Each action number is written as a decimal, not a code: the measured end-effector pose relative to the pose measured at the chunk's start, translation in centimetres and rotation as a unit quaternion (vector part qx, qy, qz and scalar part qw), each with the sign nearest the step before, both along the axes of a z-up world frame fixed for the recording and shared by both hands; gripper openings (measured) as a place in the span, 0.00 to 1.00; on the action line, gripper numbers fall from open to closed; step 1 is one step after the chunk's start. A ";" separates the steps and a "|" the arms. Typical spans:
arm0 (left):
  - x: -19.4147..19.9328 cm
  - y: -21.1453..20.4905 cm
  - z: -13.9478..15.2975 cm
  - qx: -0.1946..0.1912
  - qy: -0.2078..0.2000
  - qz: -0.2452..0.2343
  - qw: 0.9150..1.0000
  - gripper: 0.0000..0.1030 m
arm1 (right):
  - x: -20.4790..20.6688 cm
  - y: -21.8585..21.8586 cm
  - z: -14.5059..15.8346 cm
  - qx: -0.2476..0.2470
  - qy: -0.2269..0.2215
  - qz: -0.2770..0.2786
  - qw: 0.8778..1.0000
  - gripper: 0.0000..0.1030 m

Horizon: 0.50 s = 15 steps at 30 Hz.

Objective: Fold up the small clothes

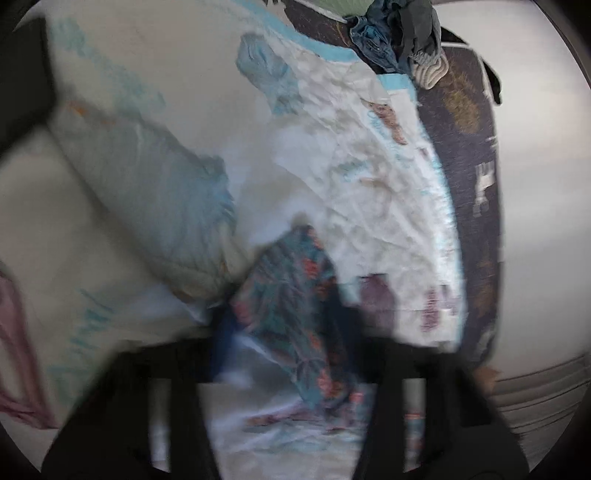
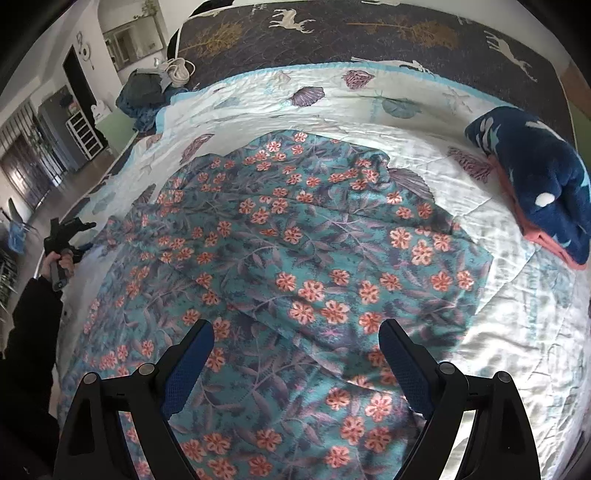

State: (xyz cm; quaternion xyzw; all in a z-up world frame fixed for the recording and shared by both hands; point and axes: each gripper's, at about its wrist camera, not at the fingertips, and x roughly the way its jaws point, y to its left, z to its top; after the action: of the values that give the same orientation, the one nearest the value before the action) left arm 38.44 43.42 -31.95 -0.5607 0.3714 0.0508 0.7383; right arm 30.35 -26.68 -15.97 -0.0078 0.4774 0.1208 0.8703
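A teal garment with orange flowers lies spread and creased on the white shell-print quilt. My right gripper hangs just above its near part, open, with nothing between its blue-padded fingers. At the garment's left edge a hand holds my left gripper. The left wrist view is blurred. There my left gripper is shut on a bunched corner of the floral garment, which stands up between the fingers.
A folded navy fleece with pink lining lies at the quilt's right side. A pile of dark clothes sits at the far left corner on the dark deer-print bedspread. A pale pillow lies beside the left gripper.
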 end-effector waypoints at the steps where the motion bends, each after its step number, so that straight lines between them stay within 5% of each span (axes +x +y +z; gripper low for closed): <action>1: 0.3 -0.2 -0.6 -0.031 -0.013 -0.005 0.999 0.03 | 0.1 0.0 0.0 0.000 0.000 -0.001 1.000 0.90; 3: 0.1 -0.8 -0.3 -0.010 -0.014 0.010 1.000 0.02 | 0.2 -0.2 0.0 0.003 0.000 -0.005 1.000 0.90; 6: -0.1 -2.5 2.2 0.019 -0.067 0.014 0.997 0.02 | 0.2 -0.3 0.5 0.003 -0.002 -0.007 1.000 0.90; 9: 0.4 -5.1 6.5 0.050 -0.121 -0.027 0.991 0.02 | 0.0 -0.1 1.6 -0.008 -0.015 -0.004 1.000 0.90; 15: -0.4 -11.6 17.0 0.067 -0.253 -0.132 0.956 0.02 | -0.4 0.4 3.8 0.031 -0.034 -0.008 0.999 0.90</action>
State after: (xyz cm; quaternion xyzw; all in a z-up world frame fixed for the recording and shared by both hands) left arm 38.09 31.87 -14.98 -0.4506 0.2388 -0.1662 0.8440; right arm 29.98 -26.33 -12.21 0.0184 0.4435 0.1283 0.8869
